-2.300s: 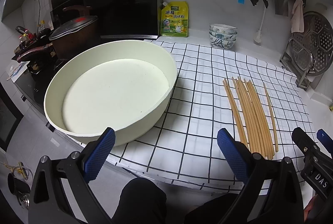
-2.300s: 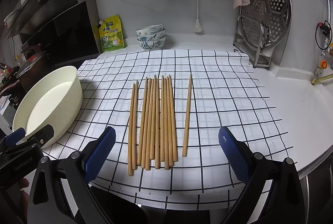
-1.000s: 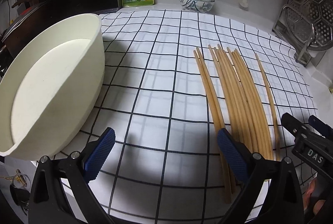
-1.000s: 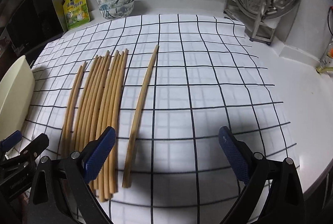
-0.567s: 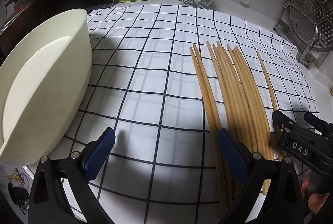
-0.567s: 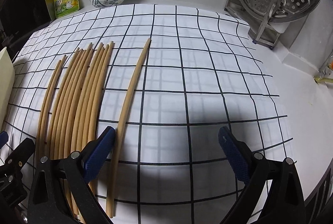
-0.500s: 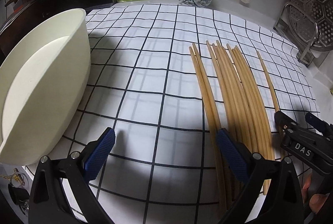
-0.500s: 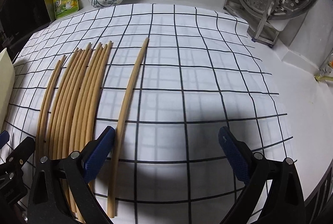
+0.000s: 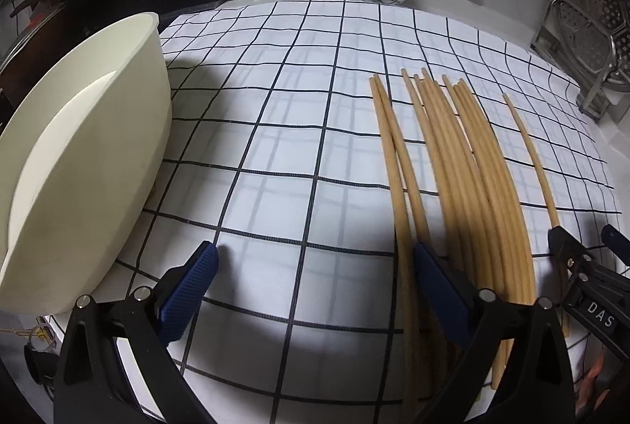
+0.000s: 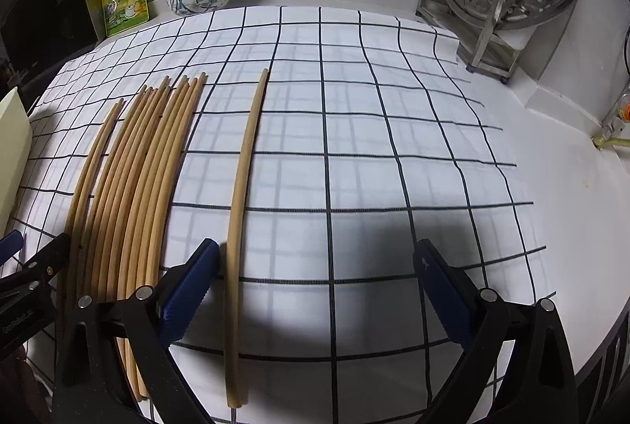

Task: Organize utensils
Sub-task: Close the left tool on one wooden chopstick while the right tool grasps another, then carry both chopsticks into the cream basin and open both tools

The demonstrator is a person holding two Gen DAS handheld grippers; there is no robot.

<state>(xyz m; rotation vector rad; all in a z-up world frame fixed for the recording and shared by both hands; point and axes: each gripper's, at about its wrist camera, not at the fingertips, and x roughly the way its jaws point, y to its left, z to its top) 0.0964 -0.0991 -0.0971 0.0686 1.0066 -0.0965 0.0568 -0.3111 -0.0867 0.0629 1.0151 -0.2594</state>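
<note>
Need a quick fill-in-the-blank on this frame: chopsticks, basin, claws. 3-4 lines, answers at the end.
1. The chopsticks lie on a white cloth with a black ____ pattern.
2. One lone chopstick lies apart, on the ____ side of the bundle.
3. The right claw and the left claw are both ____, holding nothing.
4. The cream basin sits at the cloth's ____ edge.

Answers: grid; right; open; left
</note>
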